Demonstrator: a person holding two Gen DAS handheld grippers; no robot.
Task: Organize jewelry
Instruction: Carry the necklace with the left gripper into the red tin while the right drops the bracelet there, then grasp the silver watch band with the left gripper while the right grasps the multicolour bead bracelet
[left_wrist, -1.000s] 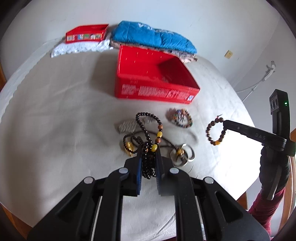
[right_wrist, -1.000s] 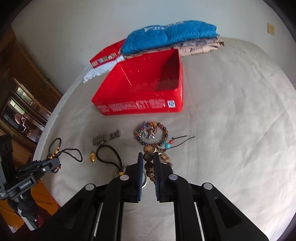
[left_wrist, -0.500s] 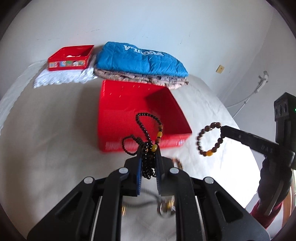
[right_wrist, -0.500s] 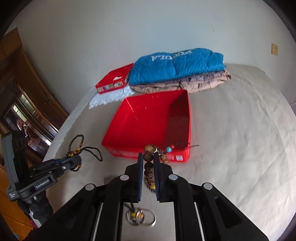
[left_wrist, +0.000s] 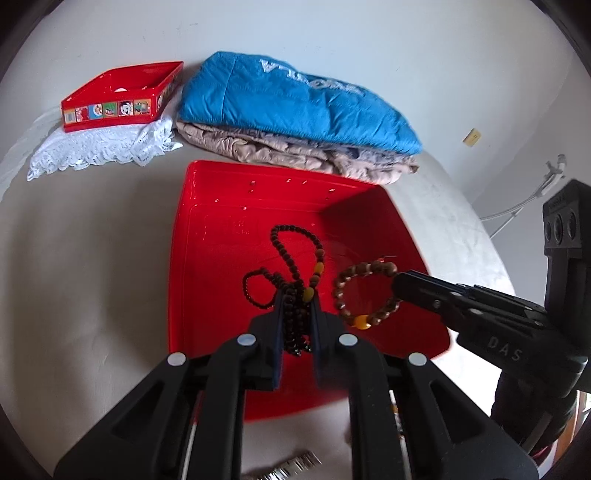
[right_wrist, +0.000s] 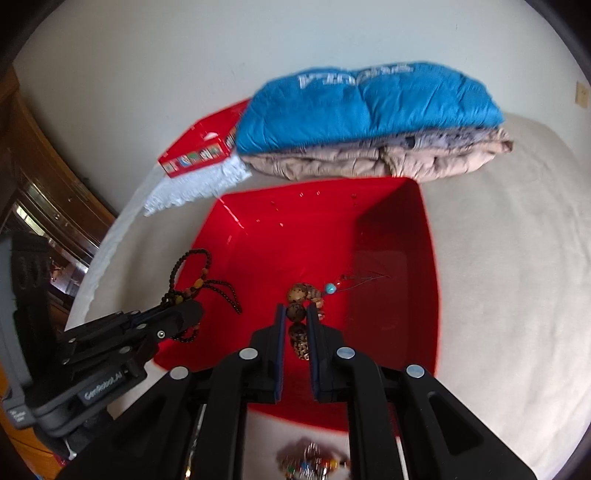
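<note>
Both grippers tilt steeply downward, side by side, over the large open red plastic box (left_wrist: 229, 258) on the beige cloth-covered surface (left_wrist: 92, 258).

The left gripper (left_wrist: 295, 306) points down into the box, its 2 black fingers pinched tight on a long strand of small dark brown beads with yellow and amber accent beads (left_wrist: 295, 258). Loops of that strand fan out above the fingertips and a bunch hangs down between the blue pads, all over the red floor of the box.

The right gripper (right_wrist: 295, 314) sits just beside it, angled the same way. Its jaws are clamped on a bracelet of large mottled brown beads (right_wrist: 297, 314); a turquoise bead (right_wrist: 330, 288) and thin cord ends trail off to the right, over the box interior. In the left wrist view this bracelet hangs as an open ring from the right gripper's tip, with 1 amber bead at the bottom.

Behind the box lies a folded blue padded jacket (left_wrist: 295, 103) on top of a folded beige garment (left_wrist: 295, 151). To the left, a smaller red tin with cartoon pictures on its side (left_wrist: 118, 96) rests on a white lace cloth (left_wrist: 99, 151).

At the near edge, outside the box, a silvery metal band (left_wrist: 291, 467) lies on the cloth, and a blurred multicoloured beaded piece (right_wrist: 314, 461) shows beneath the right gripper.
</note>
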